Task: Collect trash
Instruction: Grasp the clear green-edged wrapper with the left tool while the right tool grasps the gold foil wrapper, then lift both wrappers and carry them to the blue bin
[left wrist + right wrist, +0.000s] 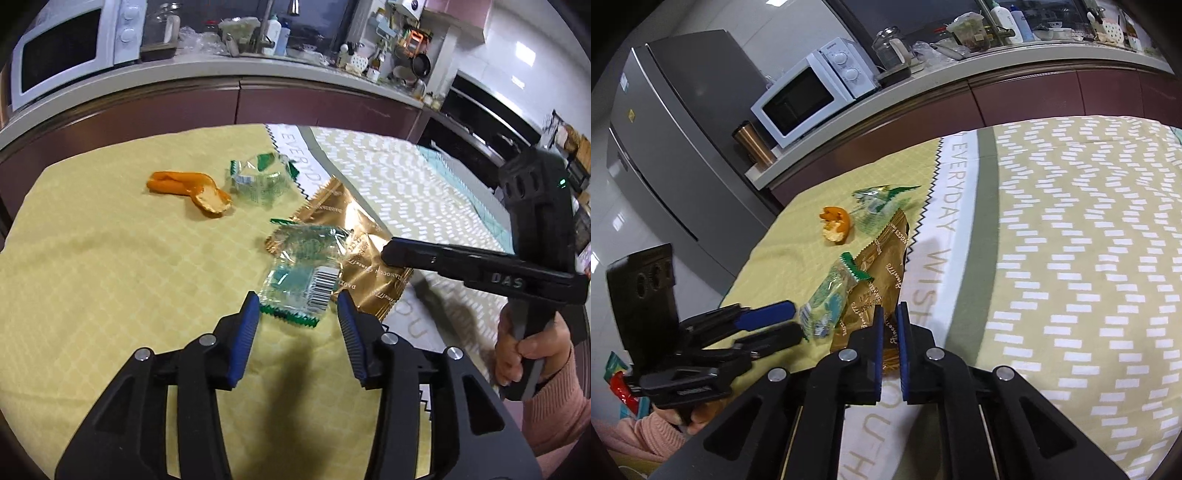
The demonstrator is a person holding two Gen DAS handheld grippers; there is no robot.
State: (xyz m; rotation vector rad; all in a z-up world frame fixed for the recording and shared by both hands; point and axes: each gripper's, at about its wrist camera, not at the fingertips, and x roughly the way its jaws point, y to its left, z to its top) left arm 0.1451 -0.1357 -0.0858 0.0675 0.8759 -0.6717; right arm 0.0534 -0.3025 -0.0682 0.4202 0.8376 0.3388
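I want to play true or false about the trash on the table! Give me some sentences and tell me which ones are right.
1. The right gripper is pinching the shiny gold foil wrapper. True.
2. The curled orange peel sits inside the white microwave. False: it lies on the yellow checked cloth.
3. The left gripper has its blue pads wide apart, with the near clear green-edged wrapper with a barcode just ahead of them. True.
4. Only one clear green-edged wrapper is on the table. False: a second one lies beside the peel.
5. The gold wrapper lies fully on the yellow cloth. False: it overlaps the white lettered strip.
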